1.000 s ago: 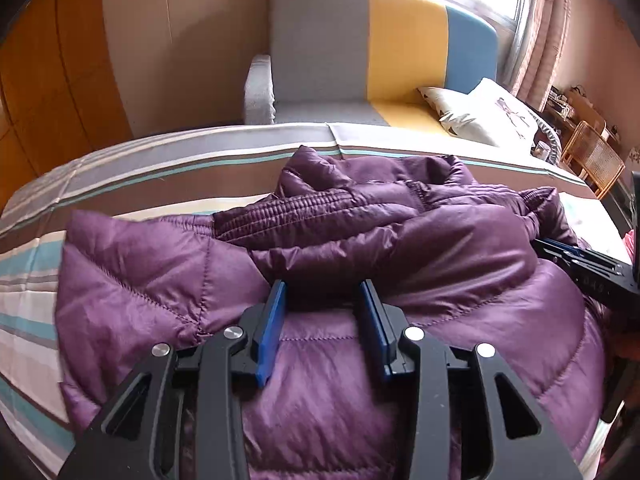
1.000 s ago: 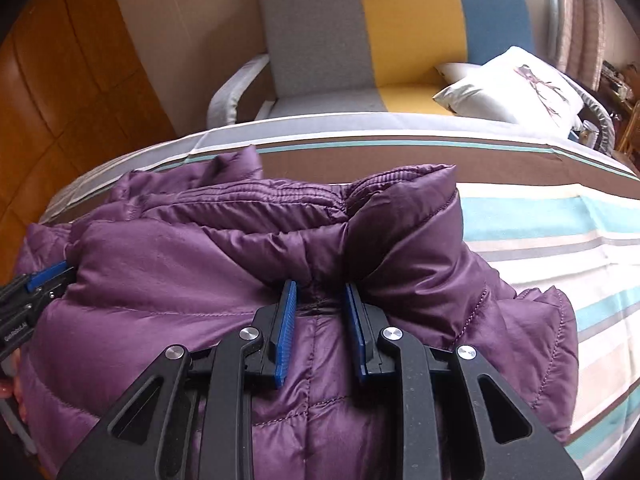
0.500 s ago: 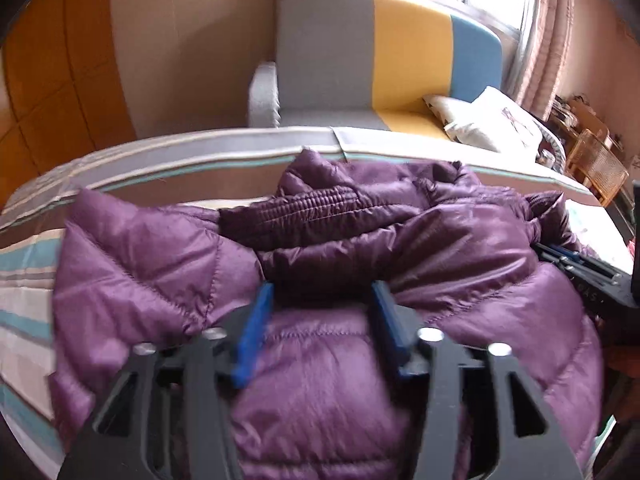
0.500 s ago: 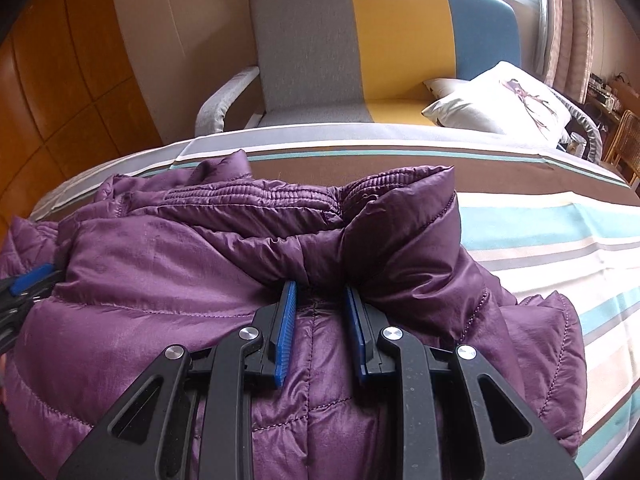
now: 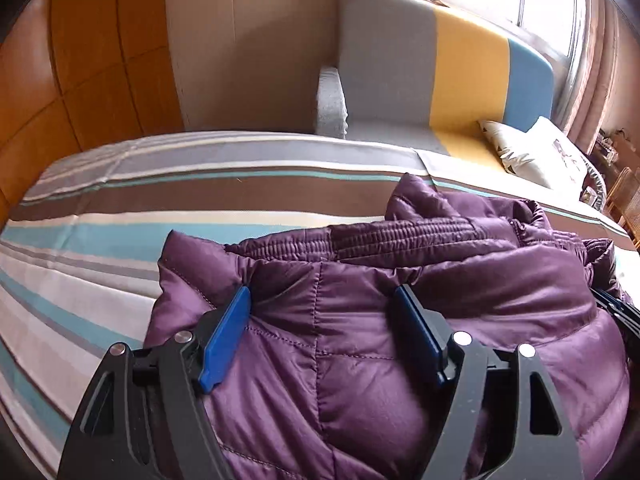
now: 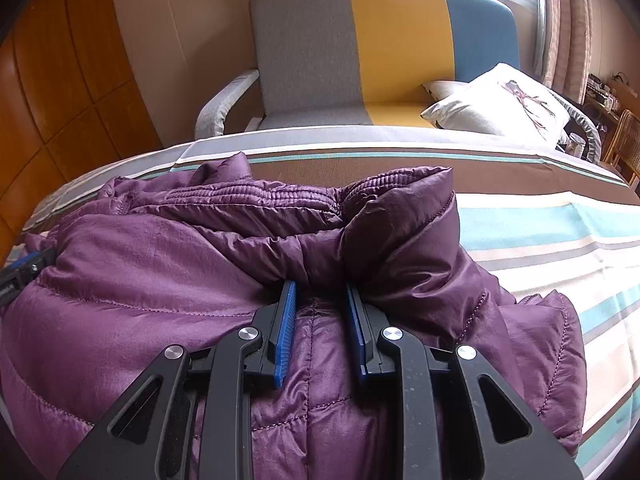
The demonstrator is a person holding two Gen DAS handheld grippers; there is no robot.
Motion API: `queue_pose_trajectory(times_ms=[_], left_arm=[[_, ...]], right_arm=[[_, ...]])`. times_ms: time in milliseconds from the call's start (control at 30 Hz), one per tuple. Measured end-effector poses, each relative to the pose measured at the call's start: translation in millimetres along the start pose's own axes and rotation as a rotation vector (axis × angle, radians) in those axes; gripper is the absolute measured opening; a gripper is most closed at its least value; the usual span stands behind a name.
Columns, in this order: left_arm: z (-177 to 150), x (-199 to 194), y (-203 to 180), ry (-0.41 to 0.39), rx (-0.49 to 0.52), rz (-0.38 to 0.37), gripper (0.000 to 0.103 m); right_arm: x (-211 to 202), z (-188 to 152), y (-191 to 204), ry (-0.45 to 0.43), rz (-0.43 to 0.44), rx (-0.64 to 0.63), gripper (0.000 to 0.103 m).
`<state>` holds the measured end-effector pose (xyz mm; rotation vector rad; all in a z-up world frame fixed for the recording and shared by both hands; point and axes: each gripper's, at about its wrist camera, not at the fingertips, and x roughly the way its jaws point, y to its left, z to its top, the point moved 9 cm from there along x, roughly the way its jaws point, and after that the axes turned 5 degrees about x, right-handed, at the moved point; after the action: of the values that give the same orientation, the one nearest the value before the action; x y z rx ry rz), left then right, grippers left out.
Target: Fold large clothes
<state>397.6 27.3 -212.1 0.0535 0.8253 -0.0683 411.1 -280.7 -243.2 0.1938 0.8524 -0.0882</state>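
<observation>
A purple quilted puffer jacket (image 5: 460, 280) lies bunched and folded over on a striped bed; it also fills the right wrist view (image 6: 152, 272). My left gripper (image 5: 322, 300) is open wide, its blue pads spread over the jacket's left part, gripping nothing. My right gripper (image 6: 320, 292) is shut on a fold of the jacket, with fabric pinched between its blue pads. The right gripper's tip shows at the right edge of the left wrist view (image 5: 616, 312). The left gripper's tip shows at the left edge of the right wrist view (image 6: 24, 272).
The striped bedspread (image 5: 120, 216) extends left and far of the jacket, and right of it in the right wrist view (image 6: 560, 240). A grey, yellow and blue armchair (image 6: 380, 52) with a white pillow (image 6: 500, 104) stands behind the bed. Wooden panels (image 5: 60, 80) line the left wall.
My left gripper has opened wide, let go of the jacket fold and shifted left. My right gripper has stayed shut on its fold and has hardly moved.
</observation>
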Motion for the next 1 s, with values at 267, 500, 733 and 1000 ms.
queue_pose_trajectory(times_ms=[267, 500, 733, 1000], left_arm=[[-6.0, 6.0, 0.1, -0.008, -0.01, -0.021, 0.08], [-8.1, 5.1, -1.1, -0.012, -0.018, -0.03, 0.082], [-10.6, 3.7, 3.6, -0.022, -0.057, -0.073, 0.084], [-10.4, 0.9, 3.1, -0.019, -0.051, -0.061, 0.087]], right_arm=[[-41.3, 22.3, 30.3, -0.08, 0.075, -0.001, 0.025], [-34.4, 30.5, 130.0, -0.039, 0.162, -0.119, 0.025], [25.9, 16.8, 121.5, 0.034, 0.1, -0.069, 0.025], [37.8, 13.4, 119.8, 0.029, 0.122, -0.055, 0.025]])
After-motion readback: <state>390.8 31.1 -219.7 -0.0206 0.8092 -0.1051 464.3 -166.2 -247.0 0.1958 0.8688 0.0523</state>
